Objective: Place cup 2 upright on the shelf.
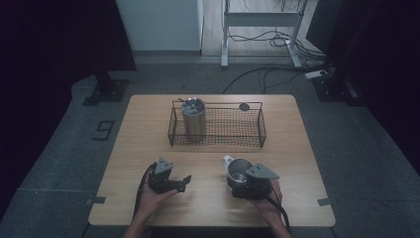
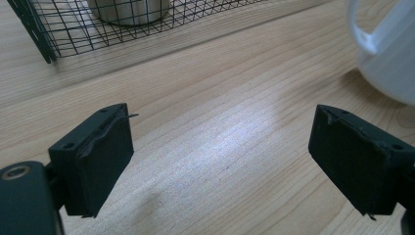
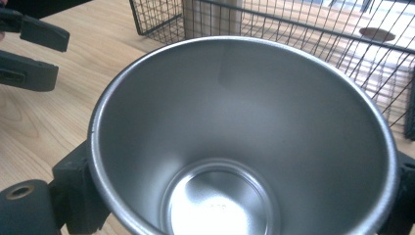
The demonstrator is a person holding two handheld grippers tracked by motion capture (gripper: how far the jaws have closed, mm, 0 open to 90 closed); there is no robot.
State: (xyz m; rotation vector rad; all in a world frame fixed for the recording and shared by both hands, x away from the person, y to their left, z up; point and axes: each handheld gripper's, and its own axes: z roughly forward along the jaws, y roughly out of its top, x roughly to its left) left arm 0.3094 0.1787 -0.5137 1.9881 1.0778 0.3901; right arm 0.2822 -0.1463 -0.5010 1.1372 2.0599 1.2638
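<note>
A mug [image 1: 237, 169], white outside and steel inside with a white handle, sits at the table's front right. My right gripper [image 1: 238, 181] is shut on it, one jaw on each side of its body. In the right gripper view the mug's empty steel interior [image 3: 235, 147] faces the camera between the jaws of that gripper [image 3: 235, 200]. Whether the mug rests on the wood I cannot tell. My left gripper [image 1: 184, 182] lies low at the front left, open, with bare wood between its jaws [image 2: 220, 132]. The mug's handle [image 2: 364, 36] is off to its right.
A black wire basket [image 1: 260, 126] stands mid-table, with a steel tumbler [image 1: 193, 119] upright in its left end. A small dark round disc [image 1: 244, 106] lies just behind the basket's back right rim. Wood [image 1: 208, 158] between basket and grippers is bare.
</note>
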